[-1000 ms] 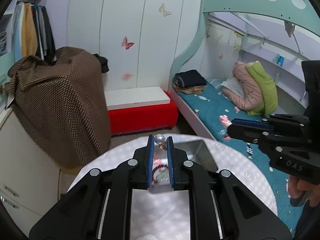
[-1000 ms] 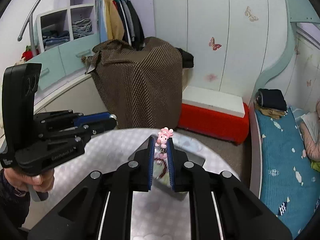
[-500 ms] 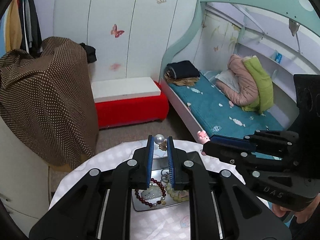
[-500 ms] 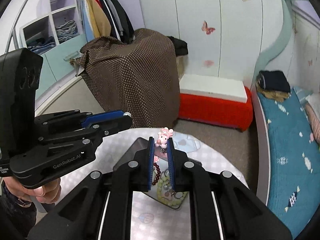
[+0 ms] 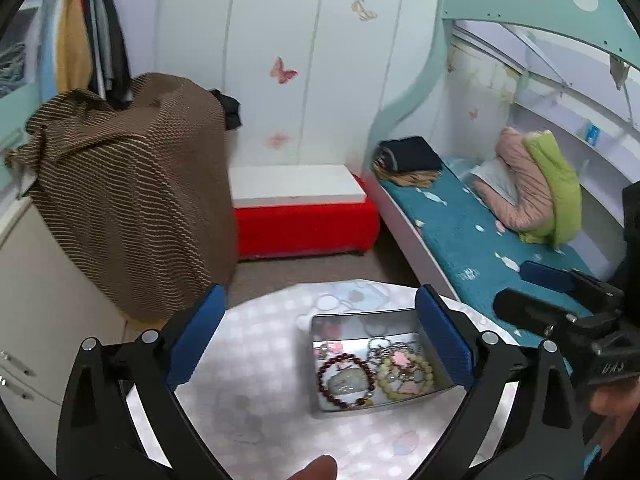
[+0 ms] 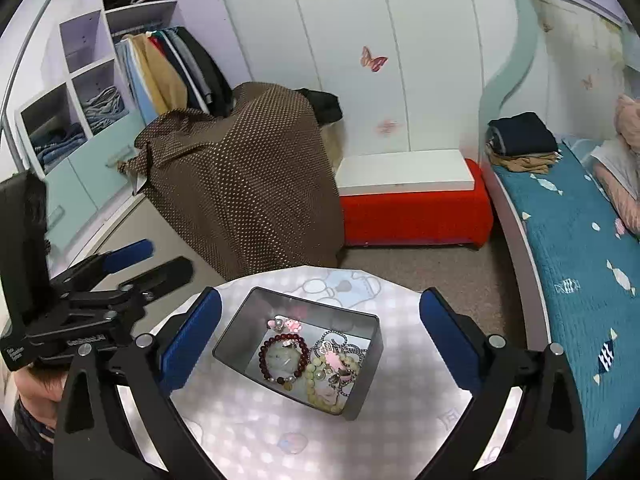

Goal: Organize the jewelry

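Observation:
A grey metal tray (image 6: 236, 332) sits on the round table (image 6: 400, 360). In it lie a dark red bead bracelet (image 6: 284, 358), a pale green bead bracelet (image 6: 320, 380), a silver chain (image 6: 340, 344), a pink charm (image 6: 292, 324) and a small pearl piece (image 6: 276, 323). My right gripper (image 6: 320, 300) hovers over the tray, its jaws opening wide with nothing between the pads. My left gripper (image 5: 320, 300) hangs above the tray (image 5: 360, 316) too, its jaws opening and empty. Each shows in the other's view: the right gripper (image 5: 516, 286) and the left gripper (image 6: 166, 256).
The table carries a pale chequered cloth. Beyond it stand a bulky shape under brown cloth (image 6: 248, 184), a red bench with a white top (image 6: 412, 204) and a bed with a teal cover (image 6: 568, 248). A thumb (image 5: 316, 468) shows at the bottom edge.
Both grippers were shut, the left on a pearl piece and the right on a pink charm. Now both stand wide apart and both pieces lie in the tray. Both hands sank closer.

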### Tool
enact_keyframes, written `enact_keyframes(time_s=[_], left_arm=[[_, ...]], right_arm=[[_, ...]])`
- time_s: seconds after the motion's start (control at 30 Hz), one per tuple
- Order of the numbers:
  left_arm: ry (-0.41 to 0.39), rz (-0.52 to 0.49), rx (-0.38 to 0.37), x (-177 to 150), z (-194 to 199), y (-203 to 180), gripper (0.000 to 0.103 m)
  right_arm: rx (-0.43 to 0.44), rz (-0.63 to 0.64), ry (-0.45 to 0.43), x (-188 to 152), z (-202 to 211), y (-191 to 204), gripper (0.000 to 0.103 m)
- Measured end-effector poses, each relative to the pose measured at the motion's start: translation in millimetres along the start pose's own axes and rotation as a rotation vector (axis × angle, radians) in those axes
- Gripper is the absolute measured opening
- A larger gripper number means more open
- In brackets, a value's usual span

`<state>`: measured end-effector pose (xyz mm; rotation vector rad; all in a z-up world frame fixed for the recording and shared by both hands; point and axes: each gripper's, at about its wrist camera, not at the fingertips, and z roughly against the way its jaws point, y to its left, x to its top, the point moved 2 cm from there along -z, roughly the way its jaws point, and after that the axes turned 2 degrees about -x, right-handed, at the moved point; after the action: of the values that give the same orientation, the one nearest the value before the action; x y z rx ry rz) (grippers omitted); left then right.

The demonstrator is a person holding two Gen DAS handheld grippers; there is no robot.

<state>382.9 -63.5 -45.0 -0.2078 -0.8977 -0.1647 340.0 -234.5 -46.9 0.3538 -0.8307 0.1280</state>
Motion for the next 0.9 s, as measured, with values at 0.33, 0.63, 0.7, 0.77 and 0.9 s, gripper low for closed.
enact_keyframes(time_s=[0.33,0.63,0.7,0.77,0.9], left_arm=[[-0.097,-0.018,0.102,-18,73,0,0.097],[-0.190,-0.015,0.134,-49,157,-10,0.097],[-0.207,-0.010,0.144,-60,176,-12,0.097],[-0.221,-0.007,0.149,-70,193,-15,0.097],[-0.248,-0.013,0.155,-89,224,-24,0.097]], right_arm=[[-0.041,-0.034,-0.070,-12,42,14,0.096],[-0.095,-0.019,-0.155,-39,107,46,0.096],[-0.109,-0.011,-0.165,-50,121,54,0.096],[-0.126,-0.001,-0.184,-64,137,62,0.096],[-0.157,0.013,-0.200,-87,159,76,0.096]])
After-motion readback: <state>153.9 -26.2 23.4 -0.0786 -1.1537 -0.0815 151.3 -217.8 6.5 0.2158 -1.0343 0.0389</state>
